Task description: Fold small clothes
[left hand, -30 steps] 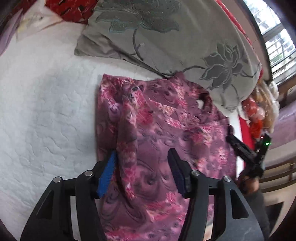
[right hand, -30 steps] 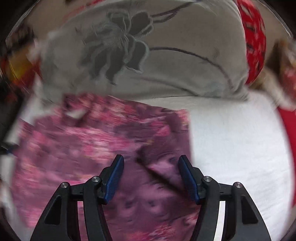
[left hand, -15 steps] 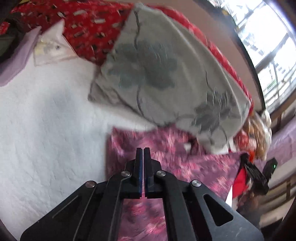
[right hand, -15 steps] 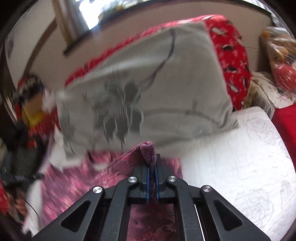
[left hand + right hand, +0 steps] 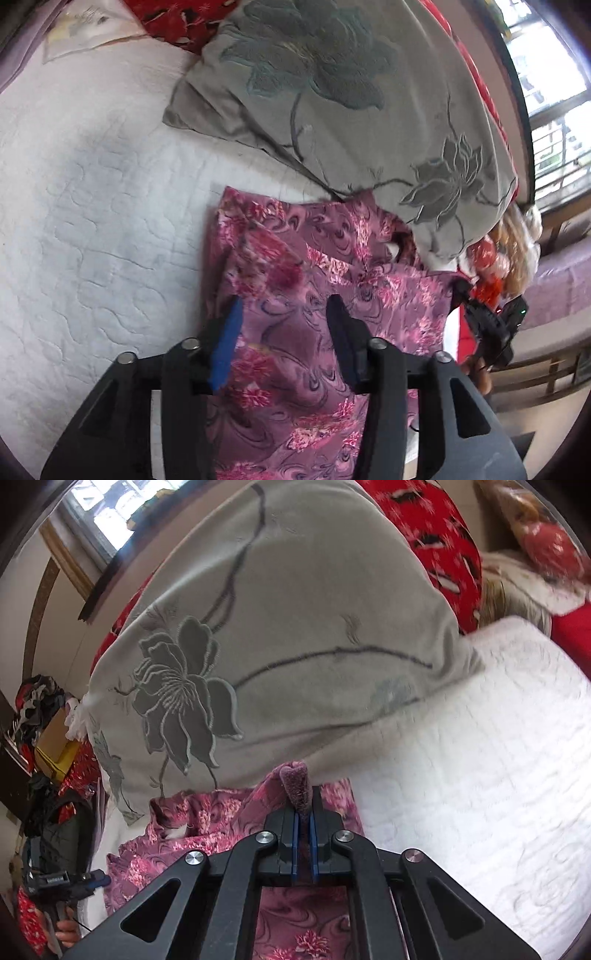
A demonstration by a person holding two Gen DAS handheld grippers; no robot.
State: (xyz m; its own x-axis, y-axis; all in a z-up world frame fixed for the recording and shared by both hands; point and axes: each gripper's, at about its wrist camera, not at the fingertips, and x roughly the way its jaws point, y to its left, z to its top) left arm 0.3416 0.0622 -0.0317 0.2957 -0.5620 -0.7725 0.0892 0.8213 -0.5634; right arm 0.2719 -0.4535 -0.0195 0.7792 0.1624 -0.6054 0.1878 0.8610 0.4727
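The bed (image 5: 92, 206) is being used as the folding surface, with the pillow (image 5: 332, 110) lying at its far side. The garment (image 5: 303, 302) is being kept spread on the bed, its far edge touching the pillow, and one layer is now lying doubled over the body, so a first fold is judged as made. The left gripper (image 5: 284, 339), clamped shut half a second ago, is now being held over the garment with its fingers wide and nothing between them; that side is judged as released. The right gripper (image 5: 303, 843) is still being kept closed on a pinched tuft of the garment (image 5: 295, 786), so this side is judged as not yet laid down.
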